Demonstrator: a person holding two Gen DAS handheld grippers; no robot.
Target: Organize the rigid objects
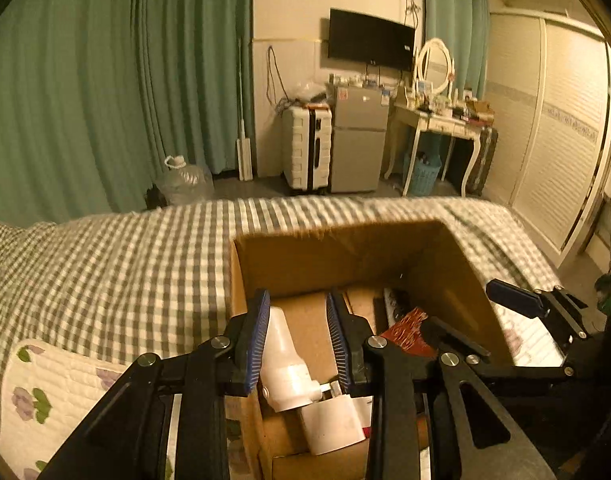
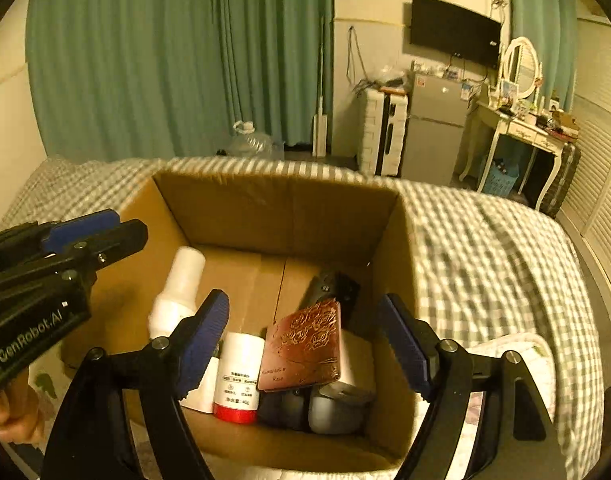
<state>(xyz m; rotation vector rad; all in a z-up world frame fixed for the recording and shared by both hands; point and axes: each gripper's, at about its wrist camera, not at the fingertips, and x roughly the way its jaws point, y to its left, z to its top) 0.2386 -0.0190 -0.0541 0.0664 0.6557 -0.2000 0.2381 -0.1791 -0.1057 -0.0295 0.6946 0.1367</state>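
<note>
Both grippers hang over an open cardboard box (image 2: 289, 216) that sits on a bed covered in a grey-and-white checked blanket (image 2: 485, 248). In the left wrist view the left gripper (image 1: 297, 344) points down into the left end of the box, its blue pads close together with a white bottle (image 1: 283, 360) lying in the box below and between them; the left pad seems to touch the bottle while the right pad stands clear of it, so nothing is clamped, and whether these jaws count as closed or slightly parted cannot be told. The right gripper (image 2: 305, 344) stands wide open above the middle of the box, with nothing between its pads. Inside the box, seen from the right wrist, the white bottle (image 2: 177, 292) lies along the left wall, a white tube with a red cap (image 2: 239, 376) stands near the front, and just beside it a reddish-brown flat case embossed with roses (image 2: 303, 348) leans tilted over some dark things. A grey rounded case (image 2: 339, 408) rests at the front right, touching the flat case from below, and a black device (image 2: 329, 286) lies behind it toward the back. A floral quilted pillow (image 1: 53, 392) lies on the bed to the left of the box. A hand (image 2: 9, 416) grips the handle of the left gripper at the lower left edge of the right wrist view.
</note>
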